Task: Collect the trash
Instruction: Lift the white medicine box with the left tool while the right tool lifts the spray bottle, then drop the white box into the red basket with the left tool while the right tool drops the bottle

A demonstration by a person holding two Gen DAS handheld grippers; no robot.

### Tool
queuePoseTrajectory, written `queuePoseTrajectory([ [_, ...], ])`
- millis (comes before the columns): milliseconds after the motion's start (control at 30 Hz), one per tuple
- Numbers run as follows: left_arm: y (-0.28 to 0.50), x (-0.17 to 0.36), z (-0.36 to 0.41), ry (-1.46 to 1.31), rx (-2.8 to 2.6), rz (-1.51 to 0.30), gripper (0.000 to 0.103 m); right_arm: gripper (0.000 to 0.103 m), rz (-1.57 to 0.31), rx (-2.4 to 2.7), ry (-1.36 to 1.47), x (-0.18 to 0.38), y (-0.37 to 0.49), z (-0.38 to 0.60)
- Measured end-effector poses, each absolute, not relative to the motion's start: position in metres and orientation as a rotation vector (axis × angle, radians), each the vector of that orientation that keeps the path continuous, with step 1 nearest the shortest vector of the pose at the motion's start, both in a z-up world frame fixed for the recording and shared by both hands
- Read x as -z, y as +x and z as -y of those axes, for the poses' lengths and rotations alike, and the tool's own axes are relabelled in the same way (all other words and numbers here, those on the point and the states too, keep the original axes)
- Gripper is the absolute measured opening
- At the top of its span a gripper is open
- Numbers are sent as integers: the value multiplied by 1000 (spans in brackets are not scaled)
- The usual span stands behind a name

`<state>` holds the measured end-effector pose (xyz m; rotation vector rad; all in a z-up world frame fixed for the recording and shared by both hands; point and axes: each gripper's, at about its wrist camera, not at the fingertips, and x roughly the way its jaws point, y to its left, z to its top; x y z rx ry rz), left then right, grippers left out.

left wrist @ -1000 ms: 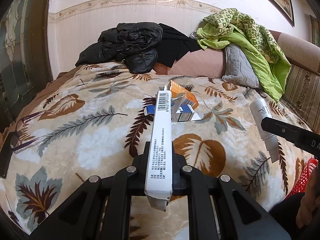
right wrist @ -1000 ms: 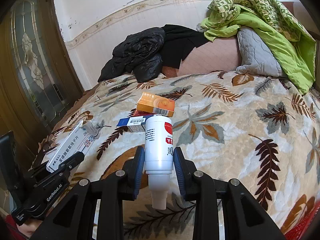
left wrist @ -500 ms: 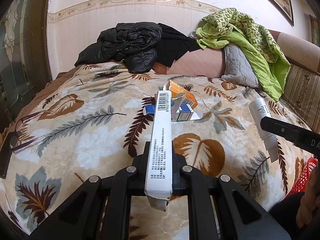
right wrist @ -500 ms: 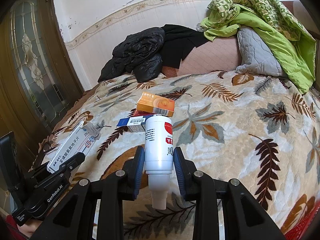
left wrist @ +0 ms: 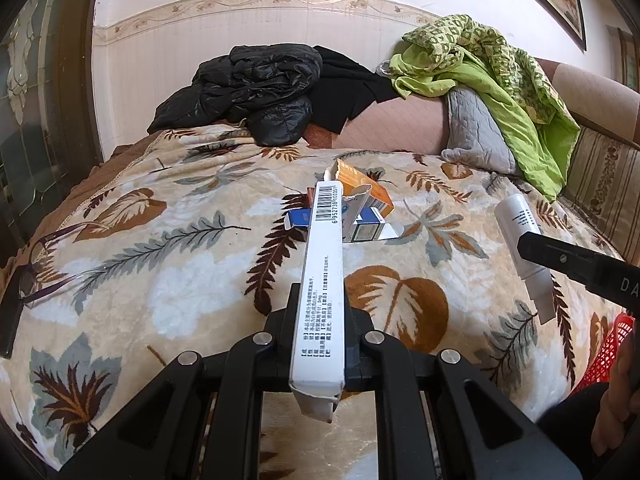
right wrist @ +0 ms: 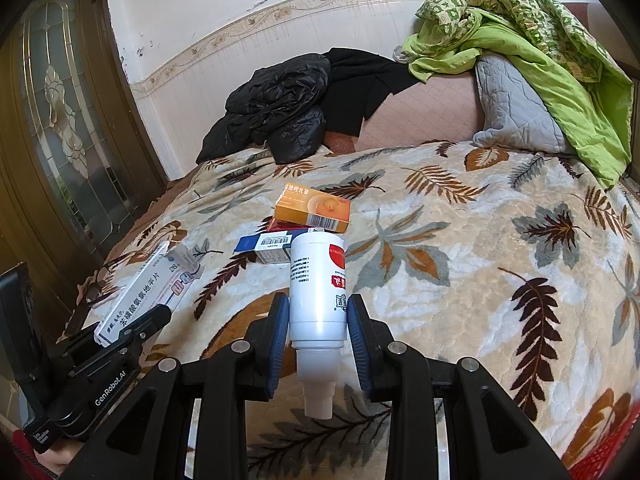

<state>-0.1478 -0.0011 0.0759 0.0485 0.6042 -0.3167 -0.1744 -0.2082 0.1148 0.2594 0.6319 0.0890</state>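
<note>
Beside left view's blanket (left wrist: 120, 272), spectacles (left wrist: 44, 260) — right: orange box (right wrist: 312, 209) label

Long white carton (left wrist: 322, 280) clamped in left hand-held gripper (left wrist: 320, 332), above leaf-print blanket (left wrist: 168, 264)

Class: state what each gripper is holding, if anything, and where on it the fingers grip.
Left gripper: long white carton, near its rear end. Right gripper: white bottle, at its lower body above the nozzle.

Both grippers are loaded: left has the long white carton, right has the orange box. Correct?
Not quite. The left gripper does hold the long white carton, but the right gripper holds a white bottle; the right wrist view shows the orange box lying on the blanket.
</note>
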Motion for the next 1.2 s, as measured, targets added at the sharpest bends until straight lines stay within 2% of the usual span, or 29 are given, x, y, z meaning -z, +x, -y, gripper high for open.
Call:
queuePoseTrajectory([
  [800,-155,-74,15,70,355,-606,13,32,-631,-87,262,-115,-174,209],
  [1200,-163,-83,17,60,428,-599,13,32,-630,-88,404,-117,-197,236],
])
